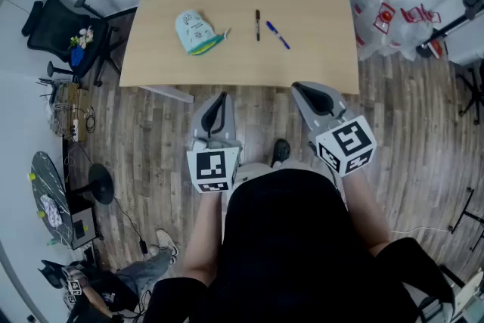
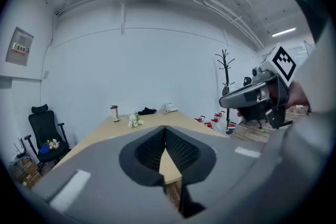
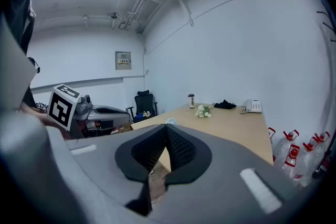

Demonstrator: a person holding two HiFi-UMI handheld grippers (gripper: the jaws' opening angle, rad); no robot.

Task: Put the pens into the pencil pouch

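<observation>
Lying flat on the smooth, light wooden table, the soft pale-blue fabric pencil pouch with small printed figures sits slanted. Its green-and-yellow trimmed end is turned toward the table's near edge and to the right. Right of the pouch and apart from it, a slim black pen lies with its long axis running straight from the near edge toward the far edge. Farther right of the pouch, a blue pen lies on a diagonal, its far end leaning toward the black pen and its near end angled away; the two do not touch. Nearer than the pouch, short of the table edge and above the wood-plank floor, the grey plastic left gripper and right gripper both point toward the table. Each has its ribbed black jaws pressed together on nothing.
</observation>
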